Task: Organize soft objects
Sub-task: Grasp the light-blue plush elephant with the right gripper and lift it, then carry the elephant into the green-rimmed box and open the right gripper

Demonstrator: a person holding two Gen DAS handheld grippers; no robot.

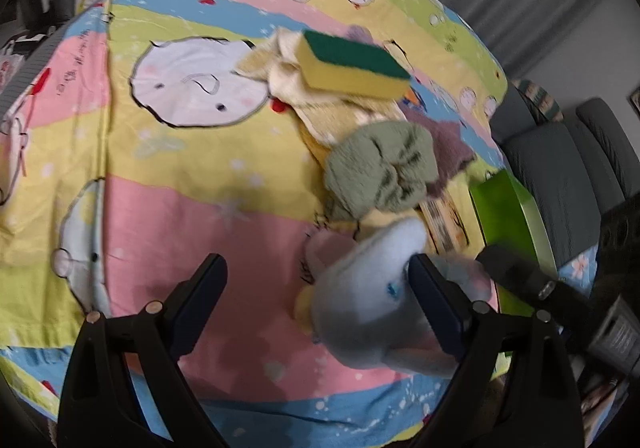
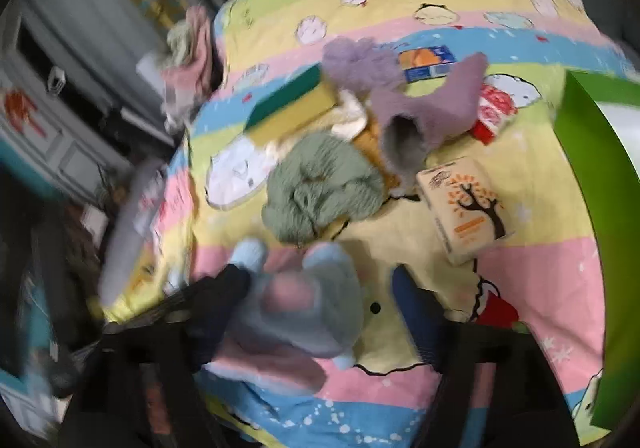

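Note:
A light blue and pink fuzzy sock (image 1: 372, 288) lies on the cartoon bedsheet (image 1: 180, 208). My left gripper (image 1: 316, 288) is open; its right finger (image 1: 436, 300) touches the sock. In the right wrist view the sock (image 2: 308, 312) lies between the open fingers of my right gripper (image 2: 324, 312), against the left finger (image 2: 224, 308). Beyond lie a green fuzzy cloth (image 1: 380, 168) (image 2: 324, 188), a purple sock (image 2: 420, 112), a yellow-green sponge (image 1: 352, 66) (image 2: 292, 108) and a cream-yellow cloth (image 1: 320, 104).
A green bin (image 1: 512, 216) (image 2: 600, 168) stands at the right of the bed. A tissue pack with a tree print (image 2: 464, 204), a red-white pack (image 2: 494, 108) and a blue-orange pack (image 2: 428, 62) lie on the sheet. Grey chairs (image 1: 560, 176) stand past the bed's edge.

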